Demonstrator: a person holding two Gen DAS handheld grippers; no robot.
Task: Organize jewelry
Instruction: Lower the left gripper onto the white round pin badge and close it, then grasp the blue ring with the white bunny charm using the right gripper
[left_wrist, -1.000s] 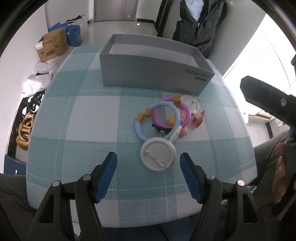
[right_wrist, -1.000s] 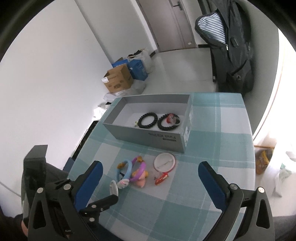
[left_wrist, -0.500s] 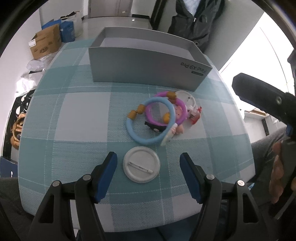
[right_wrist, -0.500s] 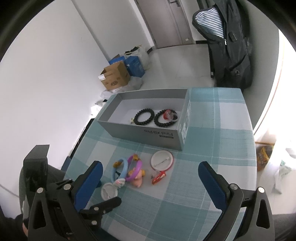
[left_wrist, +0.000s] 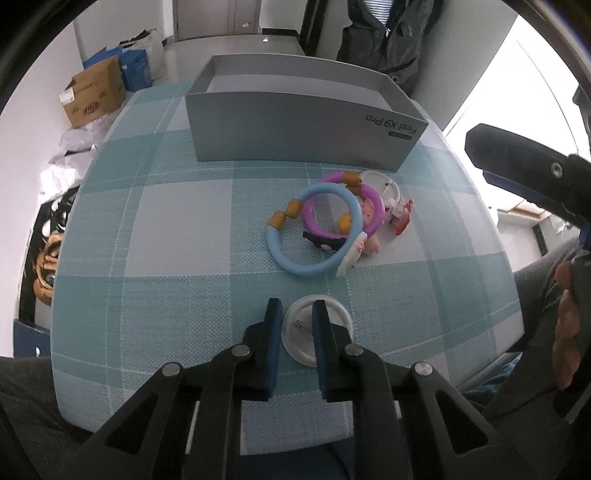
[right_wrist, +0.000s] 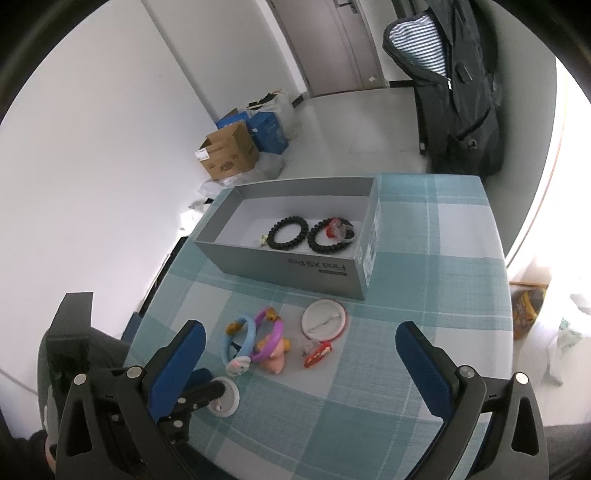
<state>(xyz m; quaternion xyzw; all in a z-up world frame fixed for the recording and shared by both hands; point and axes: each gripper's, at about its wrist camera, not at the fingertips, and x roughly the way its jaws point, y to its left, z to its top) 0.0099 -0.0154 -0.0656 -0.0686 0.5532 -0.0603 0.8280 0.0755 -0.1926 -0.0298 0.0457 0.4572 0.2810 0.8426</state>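
My left gripper (left_wrist: 296, 310) is shut on the left edge of a white round pin badge (left_wrist: 334, 325) lying near the table's front edge; the badge also shows in the right wrist view (right_wrist: 226, 398). Beyond it lie a blue ring (left_wrist: 314, 230), a purple ring (left_wrist: 343, 212), a pink doll (right_wrist: 275, 352), a red clip (right_wrist: 318, 353) and a second white badge (right_wrist: 324, 318). A grey box (right_wrist: 295, 264) at the back holds two black bead bracelets (right_wrist: 289, 229). My right gripper (right_wrist: 301, 363) is open and empty, high above the table.
The table has a teal checked cloth (left_wrist: 177, 229). Cardboard boxes (right_wrist: 229, 155) stand on the floor at the left. A dark jacket (right_wrist: 454, 92) hangs behind the table. My legs are at the front edge.
My left gripper came down toward the near badge and its jaws closed on the badge's left edge. The right gripper stayed open and drifted slightly.
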